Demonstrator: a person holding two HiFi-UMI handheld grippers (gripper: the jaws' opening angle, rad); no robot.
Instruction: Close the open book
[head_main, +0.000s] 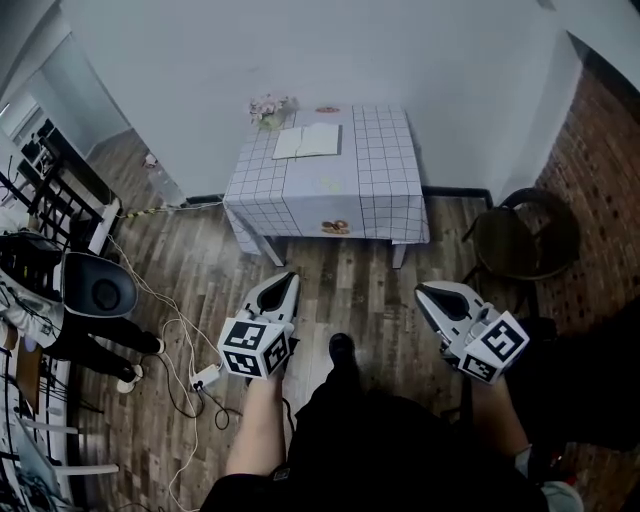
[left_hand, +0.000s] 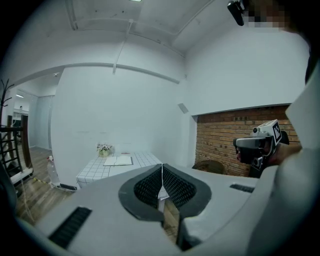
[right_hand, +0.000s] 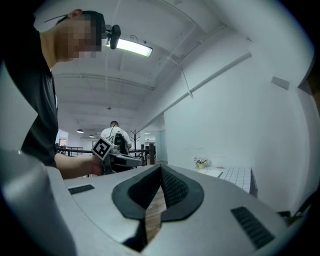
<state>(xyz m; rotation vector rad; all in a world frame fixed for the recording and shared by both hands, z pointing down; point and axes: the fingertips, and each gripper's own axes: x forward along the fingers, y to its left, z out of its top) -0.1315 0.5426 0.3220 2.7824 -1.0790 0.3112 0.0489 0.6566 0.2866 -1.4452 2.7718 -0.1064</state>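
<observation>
Standing on the wood floor (head_main: 350, 280), well apart from the table (head_main: 385, 170), with a gripper in each hand. Holding the left gripper (head_main: 285, 277) low over the floor, pointing toward the table, with jaws pressing fully together and gripping nothing. Holding the right gripper (head_main: 425, 292) alongside, well apart from the left, likewise with jaws meeting along their ribbed pads and carrying nothing. Seeing the book (head_main: 308, 141) lying open and flat on the checked tabletop, close to the far edge and left of its middle, pages facing up. Finding flowers (head_main: 270, 108) sitting at the far left corner, just beside the book, and a small reddish thing (head_main: 327, 109) sitting at the far edge behind the book. Noting a dark chair (head_main: 520, 235) standing past the table's right edge, near the brick wall (head_main: 600, 150). Noting cables (head_main: 172, 322) trailing over the floor on the left. Catching, in the right gripper view, a person (right_hand: 114, 134) standing far off, back turned.
</observation>
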